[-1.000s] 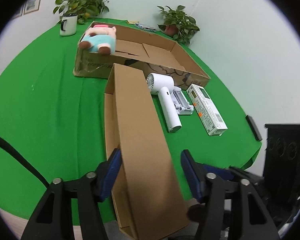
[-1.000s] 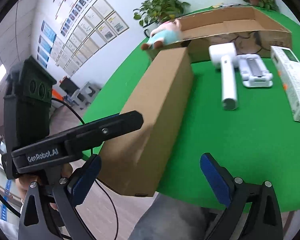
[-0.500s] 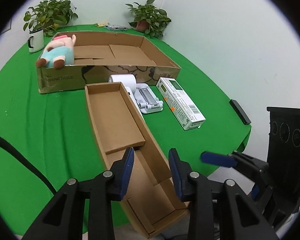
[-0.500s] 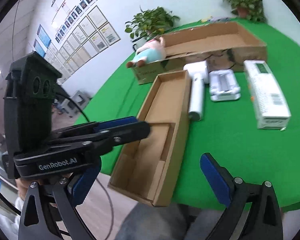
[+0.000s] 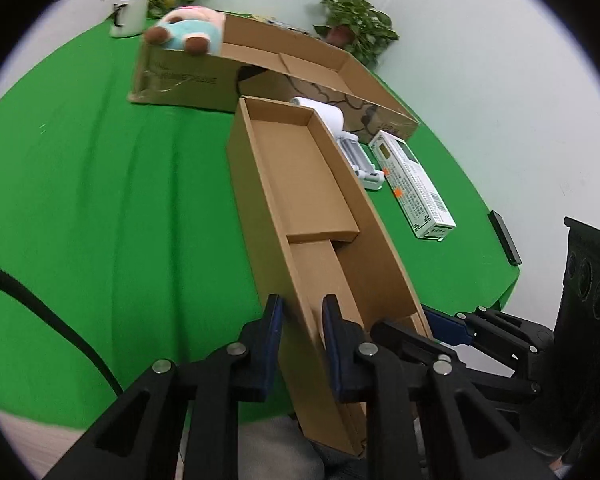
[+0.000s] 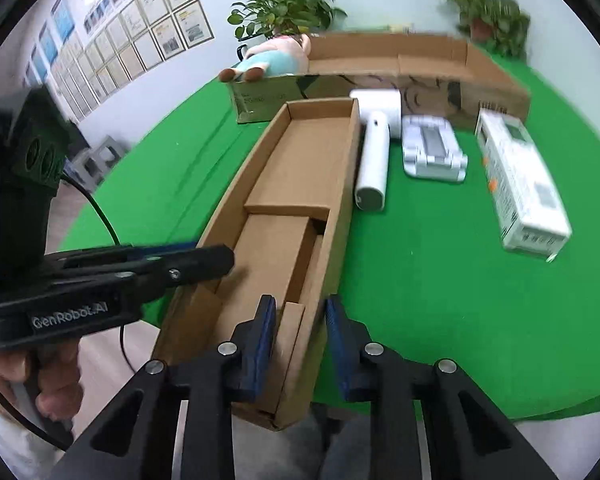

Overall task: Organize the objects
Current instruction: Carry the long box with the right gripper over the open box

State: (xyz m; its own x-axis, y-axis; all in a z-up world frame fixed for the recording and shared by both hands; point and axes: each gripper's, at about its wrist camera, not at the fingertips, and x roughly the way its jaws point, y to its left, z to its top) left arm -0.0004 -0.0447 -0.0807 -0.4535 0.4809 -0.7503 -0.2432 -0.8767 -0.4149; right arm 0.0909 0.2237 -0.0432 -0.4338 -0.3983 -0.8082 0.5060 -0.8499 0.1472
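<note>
**A:** ok so since the earlier shot the long cardboard box (image 5: 300,184) has flipped over. It was showing its closed brown side, now the open side faces up and you can see the folded flaps inside. Both sets of jaws have also gone from wide apart to nearly together.

**B:** yep. The left gripper (image 5: 300,344) straddles the box's left long wall near the close end, one blue pad outside and one inside. The jaws are closing with that wall between them; can't tell if the pads actually press on it yet, there looks to be a sliver of gap.

**A:** same on the other side. The right gripper (image 6: 300,340) has the right long wall between its pads, jaws closing too. The picture is a bit blurred there, so contact is hard to call.

**B:** where's the box sitting?

**A:** on the green bench (image 5: 100,200), its close end sticking out past the bench edge toward the person. The far end nearly reaches the big open carton (image 6: 420,60), which has a plush toy (image 6: 272,58) on its corner.

**B:** and right of the box: white hair dryer (image 6: 374,152) just beside it, then a white folded stand (image 6: 432,148), then a white printed carton (image 6: 520,184).
</note>
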